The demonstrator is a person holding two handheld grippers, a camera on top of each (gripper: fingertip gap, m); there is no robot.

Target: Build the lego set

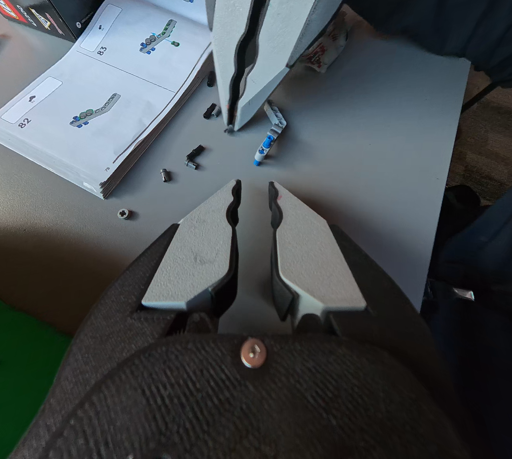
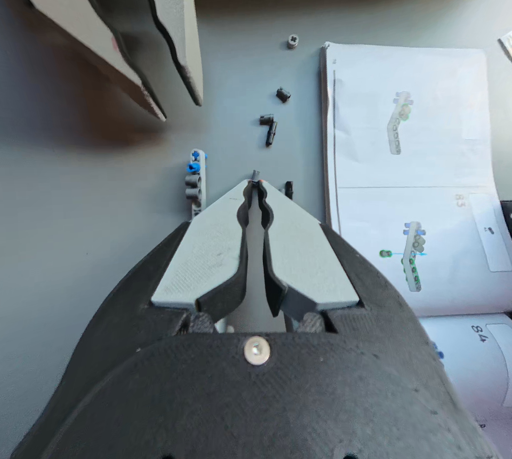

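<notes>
My right gripper (image 2: 255, 184) pinches a small grey pin (image 2: 255, 174) at its tips for fitting into the bent beam (image 2: 197, 182); my left gripper (image 1: 254, 185) hangs released, empty

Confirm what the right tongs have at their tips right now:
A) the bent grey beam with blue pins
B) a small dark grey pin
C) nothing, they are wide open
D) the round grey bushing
B: the right tongs are shut on a small dark grey pin poking past their tips, while the bent beam and bushing lie apart on the table.
</notes>
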